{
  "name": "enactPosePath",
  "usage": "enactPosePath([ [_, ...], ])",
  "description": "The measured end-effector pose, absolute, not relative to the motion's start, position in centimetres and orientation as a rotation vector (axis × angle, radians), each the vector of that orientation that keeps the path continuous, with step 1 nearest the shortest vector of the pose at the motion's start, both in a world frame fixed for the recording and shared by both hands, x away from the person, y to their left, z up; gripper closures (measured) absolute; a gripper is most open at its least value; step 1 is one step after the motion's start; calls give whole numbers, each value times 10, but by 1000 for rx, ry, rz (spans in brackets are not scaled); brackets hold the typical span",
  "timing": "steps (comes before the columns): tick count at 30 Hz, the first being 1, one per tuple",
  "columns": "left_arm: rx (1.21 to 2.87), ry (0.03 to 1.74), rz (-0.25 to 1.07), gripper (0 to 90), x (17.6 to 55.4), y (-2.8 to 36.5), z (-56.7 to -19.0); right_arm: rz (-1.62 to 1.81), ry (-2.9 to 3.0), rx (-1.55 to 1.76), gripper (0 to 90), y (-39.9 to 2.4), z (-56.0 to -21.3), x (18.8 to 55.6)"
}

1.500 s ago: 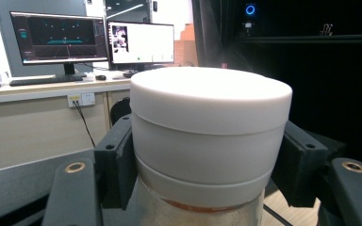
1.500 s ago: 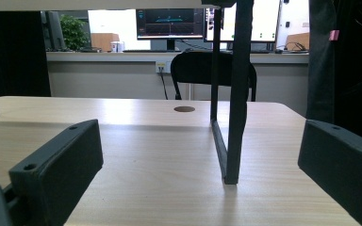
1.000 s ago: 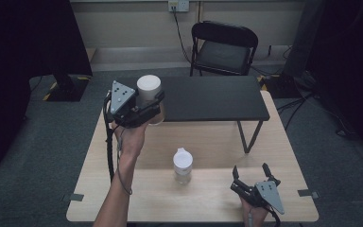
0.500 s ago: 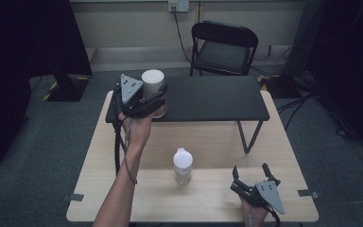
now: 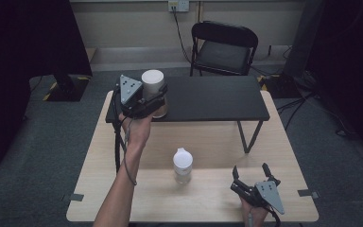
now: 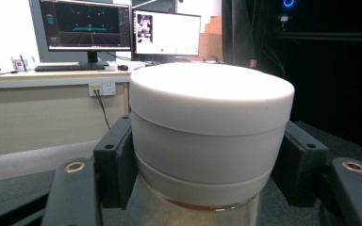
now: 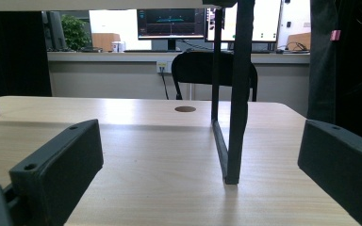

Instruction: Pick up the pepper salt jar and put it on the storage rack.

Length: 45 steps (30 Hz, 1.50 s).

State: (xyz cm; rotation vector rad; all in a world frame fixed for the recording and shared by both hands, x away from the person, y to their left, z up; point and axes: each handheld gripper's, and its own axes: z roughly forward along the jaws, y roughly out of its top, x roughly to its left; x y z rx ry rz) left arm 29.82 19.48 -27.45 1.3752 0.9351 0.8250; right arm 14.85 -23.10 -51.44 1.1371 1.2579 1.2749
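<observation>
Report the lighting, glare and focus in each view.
High view: dim, dark edges, evenly lit pale wooden table, soft focus. Left gripper view: the white lid of the clear jar is glared nearly white on top, where the left gripper is shut on it; monitors behind glow. Right gripper view: backlit by bright screens, sheen on the tabletop, right gripper near and soft.

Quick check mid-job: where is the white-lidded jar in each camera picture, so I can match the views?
High view: white-lidded jar upper left, over the black shelf's left end, clamped by the left gripper.
Left gripper view: jar centre, close up between the black fingers.
Right gripper view: the jar is not in this picture.
Shared landmark: the black folding chair.
</observation>
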Motion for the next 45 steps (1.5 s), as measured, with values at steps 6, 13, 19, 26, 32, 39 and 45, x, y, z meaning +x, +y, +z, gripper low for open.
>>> enactPosePath([
  [6,1377,932,825,338,299,195,-274,1275,1258,1138,0,-231,-514,148],
  [13,1403,979,793,266,302,195,-270,1275,1258,1137,0,-231,-514,148],
  [19,1365,937,821,135,300,196,-279,1275,1258,1137,0,-231,-514,148],
  [26,1342,904,852,2,296,197,-281,1275,1258,1137,0,-231,-514,148],
  [32,1338,905,865,0,294,196,-282,1275,1258,1137,0,-231,-514,148],
  [39,1339,883,879,0,287,197,-285,1275,1258,1137,0,-231,-514,148],
  [45,1329,886,886,0,279,197,-288,1275,1257,1137,0,-231,-514,149],
])
